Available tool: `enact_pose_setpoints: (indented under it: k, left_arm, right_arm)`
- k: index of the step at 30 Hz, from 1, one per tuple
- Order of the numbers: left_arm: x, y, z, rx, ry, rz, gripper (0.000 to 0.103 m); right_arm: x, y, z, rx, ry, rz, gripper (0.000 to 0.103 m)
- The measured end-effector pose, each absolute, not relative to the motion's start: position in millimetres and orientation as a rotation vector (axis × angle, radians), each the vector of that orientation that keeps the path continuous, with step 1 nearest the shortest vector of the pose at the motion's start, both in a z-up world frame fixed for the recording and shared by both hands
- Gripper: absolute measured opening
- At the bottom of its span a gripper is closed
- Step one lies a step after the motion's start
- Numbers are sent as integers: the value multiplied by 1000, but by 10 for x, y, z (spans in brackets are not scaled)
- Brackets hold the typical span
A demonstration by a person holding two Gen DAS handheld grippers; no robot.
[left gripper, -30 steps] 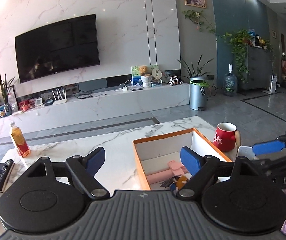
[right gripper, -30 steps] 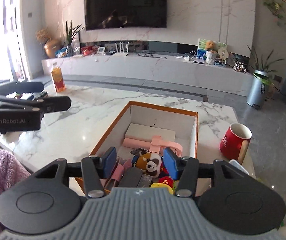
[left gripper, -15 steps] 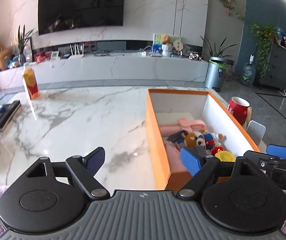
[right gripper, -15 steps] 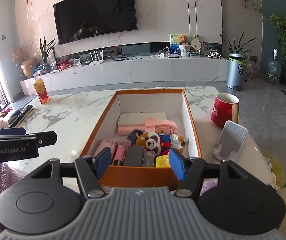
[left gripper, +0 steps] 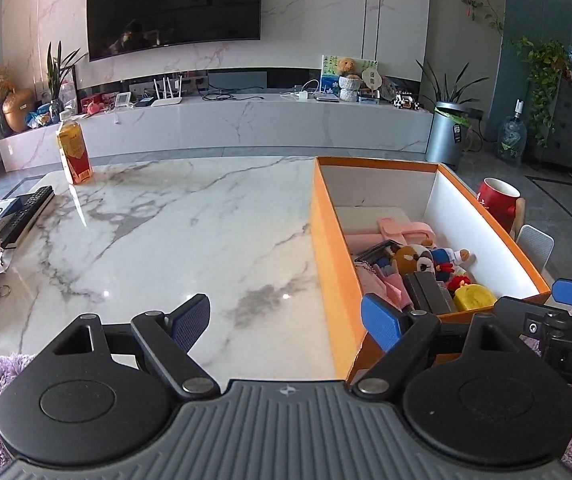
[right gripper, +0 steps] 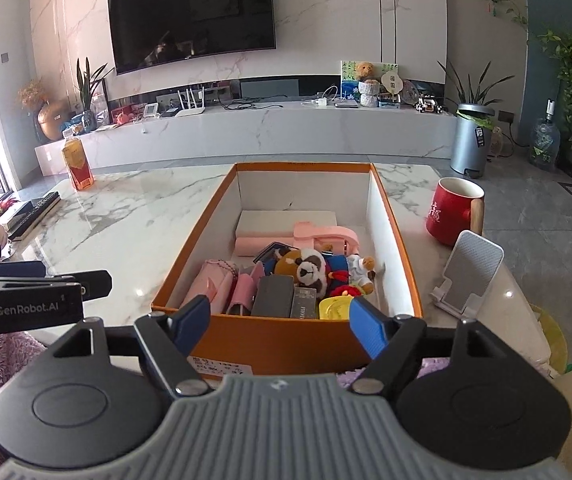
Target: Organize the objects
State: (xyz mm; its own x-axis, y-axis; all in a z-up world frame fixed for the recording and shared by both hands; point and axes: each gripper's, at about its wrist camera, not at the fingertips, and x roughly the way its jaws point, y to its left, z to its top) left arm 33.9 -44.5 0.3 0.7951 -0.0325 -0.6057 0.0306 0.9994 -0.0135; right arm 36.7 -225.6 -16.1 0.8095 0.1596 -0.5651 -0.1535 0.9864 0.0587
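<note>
From the left wrist, my left claw (left gripper: 285,318) was spread wide with nothing in it, hanging over the marble surface (left gripper: 158,232) just beside the orange box (left gripper: 332,248). From the right wrist, my right claw (right gripper: 279,316) was also apart and empty, at the box's near wall, with the plush raccoon (right gripper: 306,266), yellow toy (right gripper: 336,306) and pink pouch (right gripper: 214,284) piled inside. Honestly could've been start or finish; loose stuff was already boxed.
</note>
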Motion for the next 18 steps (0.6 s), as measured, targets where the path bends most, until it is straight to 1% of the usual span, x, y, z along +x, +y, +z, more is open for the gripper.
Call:
enact_pose_setpoints:
  k: [18]
  left_arm:
    - [319, -459, 41, 13, 641, -34, 98]
  right_arm:
    - [384, -2217, -183, -5, 613, 177, 78]
